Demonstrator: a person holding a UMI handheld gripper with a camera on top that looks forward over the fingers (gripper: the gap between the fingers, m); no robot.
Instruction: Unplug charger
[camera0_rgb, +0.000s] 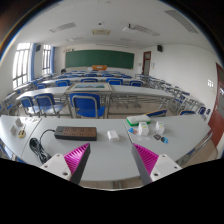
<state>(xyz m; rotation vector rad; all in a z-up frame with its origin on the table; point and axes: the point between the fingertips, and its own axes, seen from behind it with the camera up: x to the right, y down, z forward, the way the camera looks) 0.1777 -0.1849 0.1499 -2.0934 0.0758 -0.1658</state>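
Observation:
A brown flat box-like power strip (75, 132) lies on the grey desk (110, 160) ahead and a little left of my fingers, with a black cable (37, 148) coiling off to its left. I cannot make out a charger plugged into it. My gripper (112, 160) is open and empty, its two pink pads (75, 158) wide apart above the bare desk top, well short of the strip.
White small items (143, 127) and a greenish box (137, 119) sit on the desk to the right. Rows of desks with blue chairs (86, 103) fill the room beyond, up to a green blackboard (99, 59). Windows are on the left.

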